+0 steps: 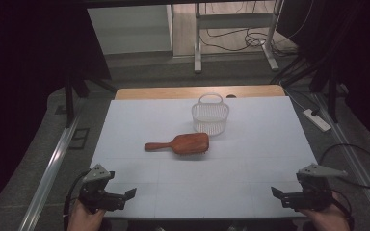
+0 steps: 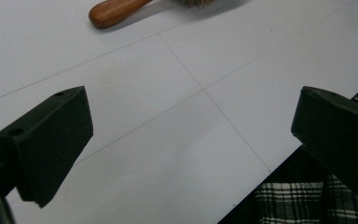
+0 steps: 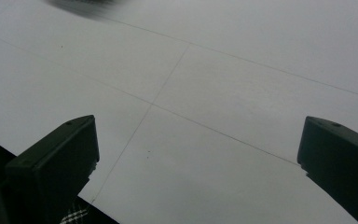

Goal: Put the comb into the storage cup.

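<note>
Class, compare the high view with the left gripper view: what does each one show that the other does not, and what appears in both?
High view alone: the white basket, the right gripper, the brush's flat wooden head, and the floor beyond the table.

Left gripper view alone: checked cloth below the table's near edge.

Both: the wooden hairbrush, the white table, and the left gripper, jaws wide apart and holding nothing.

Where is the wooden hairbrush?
In the high view, the wooden hairbrush lies mid-table, just in front of the white basket, handle pointing left.
</note>
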Tool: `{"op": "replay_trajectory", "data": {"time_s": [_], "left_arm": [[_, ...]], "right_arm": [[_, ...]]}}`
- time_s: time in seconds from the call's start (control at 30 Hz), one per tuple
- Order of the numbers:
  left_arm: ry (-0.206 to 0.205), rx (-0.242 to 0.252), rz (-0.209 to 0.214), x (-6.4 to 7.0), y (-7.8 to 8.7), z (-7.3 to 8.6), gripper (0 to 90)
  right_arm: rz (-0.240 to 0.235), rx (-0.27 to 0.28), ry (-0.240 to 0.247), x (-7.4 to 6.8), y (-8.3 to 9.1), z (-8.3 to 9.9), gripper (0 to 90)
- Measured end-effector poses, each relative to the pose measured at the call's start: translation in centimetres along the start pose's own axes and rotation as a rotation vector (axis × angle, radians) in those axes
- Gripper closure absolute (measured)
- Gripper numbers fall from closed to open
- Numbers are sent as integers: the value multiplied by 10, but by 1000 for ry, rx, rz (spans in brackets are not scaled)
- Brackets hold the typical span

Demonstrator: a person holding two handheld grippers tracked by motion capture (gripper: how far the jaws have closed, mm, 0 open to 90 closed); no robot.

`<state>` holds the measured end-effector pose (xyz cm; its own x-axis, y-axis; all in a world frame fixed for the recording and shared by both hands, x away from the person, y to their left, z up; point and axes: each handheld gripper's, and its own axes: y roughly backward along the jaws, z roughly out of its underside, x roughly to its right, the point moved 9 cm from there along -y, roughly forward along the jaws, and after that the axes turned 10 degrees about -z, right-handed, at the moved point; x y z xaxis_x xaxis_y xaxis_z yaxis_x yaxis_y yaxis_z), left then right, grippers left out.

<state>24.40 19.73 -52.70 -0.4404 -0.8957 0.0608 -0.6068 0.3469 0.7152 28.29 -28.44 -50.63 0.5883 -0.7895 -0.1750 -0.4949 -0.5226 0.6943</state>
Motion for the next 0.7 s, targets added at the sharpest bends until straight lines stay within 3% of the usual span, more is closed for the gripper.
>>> {"op": "replay_trajectory", "data": {"time_s": [0.33, 0.7], "left_arm": [[-20, -11, 12, 0, -8, -5, 0], [-44, -29, 55, 0, -19, -17, 0]], "right_arm": [[-5, -3, -2, 0, -1, 0, 0], [-15, 4, 1, -1, 0, -1, 0]]}}
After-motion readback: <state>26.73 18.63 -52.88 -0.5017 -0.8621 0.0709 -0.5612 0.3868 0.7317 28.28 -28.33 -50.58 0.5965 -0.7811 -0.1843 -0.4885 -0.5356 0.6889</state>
